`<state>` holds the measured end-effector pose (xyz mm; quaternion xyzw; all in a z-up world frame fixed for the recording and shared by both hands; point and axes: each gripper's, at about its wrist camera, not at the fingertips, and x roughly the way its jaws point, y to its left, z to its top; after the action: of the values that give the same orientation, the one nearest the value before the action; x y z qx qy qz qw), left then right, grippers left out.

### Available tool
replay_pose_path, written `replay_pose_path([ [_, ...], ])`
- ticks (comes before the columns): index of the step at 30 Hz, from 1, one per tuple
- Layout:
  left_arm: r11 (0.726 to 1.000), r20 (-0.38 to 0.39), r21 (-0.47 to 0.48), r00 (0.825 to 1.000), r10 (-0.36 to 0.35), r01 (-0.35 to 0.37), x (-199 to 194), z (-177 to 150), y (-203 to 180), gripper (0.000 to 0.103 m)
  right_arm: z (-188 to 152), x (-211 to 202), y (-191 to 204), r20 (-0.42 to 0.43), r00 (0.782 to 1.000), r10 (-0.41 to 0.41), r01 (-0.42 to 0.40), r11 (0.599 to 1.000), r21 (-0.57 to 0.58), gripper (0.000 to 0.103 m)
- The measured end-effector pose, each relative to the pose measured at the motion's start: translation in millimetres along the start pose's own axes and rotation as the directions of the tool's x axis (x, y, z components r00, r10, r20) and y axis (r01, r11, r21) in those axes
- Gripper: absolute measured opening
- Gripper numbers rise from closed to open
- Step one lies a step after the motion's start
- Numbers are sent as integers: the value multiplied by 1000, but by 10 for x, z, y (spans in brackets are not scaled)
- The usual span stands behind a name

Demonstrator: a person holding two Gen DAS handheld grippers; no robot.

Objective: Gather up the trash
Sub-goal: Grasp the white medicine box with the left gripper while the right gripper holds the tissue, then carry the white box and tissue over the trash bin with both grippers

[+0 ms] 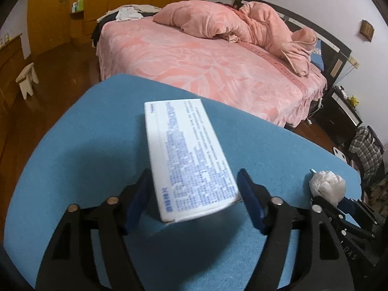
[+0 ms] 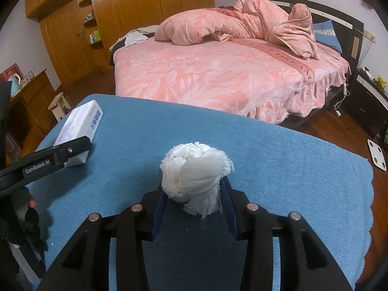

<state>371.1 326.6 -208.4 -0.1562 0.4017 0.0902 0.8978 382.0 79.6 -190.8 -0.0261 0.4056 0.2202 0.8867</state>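
Observation:
A long white box point(image 1: 189, 155) with blue print lies lengthwise between the fingers of my left gripper point(image 1: 194, 177). Both blue pads press its sides, and its near end is tilted up off the blue-clothed table point(image 1: 84, 145), throwing a shadow below. The right wrist view shows the same box point(image 2: 80, 123) at the table's left edge, with a black finger point(image 2: 72, 149) of that gripper alongside it. My right gripper point(image 2: 194, 189) is shut on a crumpled white tissue wad point(image 2: 194, 174), held just over the cloth point(image 2: 278, 160). The left wrist view has that wad point(image 1: 327, 186) at the far right.
Beyond the table's far edge is a bed point(image 2: 218, 72) with a pink cover and a bunched pink quilt. A small white stool point(image 1: 26, 80) stands on the wooden floor to the left, a white scale point(image 2: 375, 155) lies on the floor to the right, and a dark nightstand point(image 1: 344, 114) is beside the bed.

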Motion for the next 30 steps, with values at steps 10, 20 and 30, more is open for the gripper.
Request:
replay_pose_path([
  [10,1000,25,9,1000,-1,1,-47,-28,-27,61,-26,-45,-29,22,1000,14,-15,1000,16,24],
  [20,996,59,69,997,-52,48,-476,-318,-195,59,-107,-416,6,75,996,48,-50,999,22,24],
  [30,985,86,94,984,-156,148,-1049,-720,-498,59,-311,-1068,-105,127,989,72,-80,995,58,24],
])
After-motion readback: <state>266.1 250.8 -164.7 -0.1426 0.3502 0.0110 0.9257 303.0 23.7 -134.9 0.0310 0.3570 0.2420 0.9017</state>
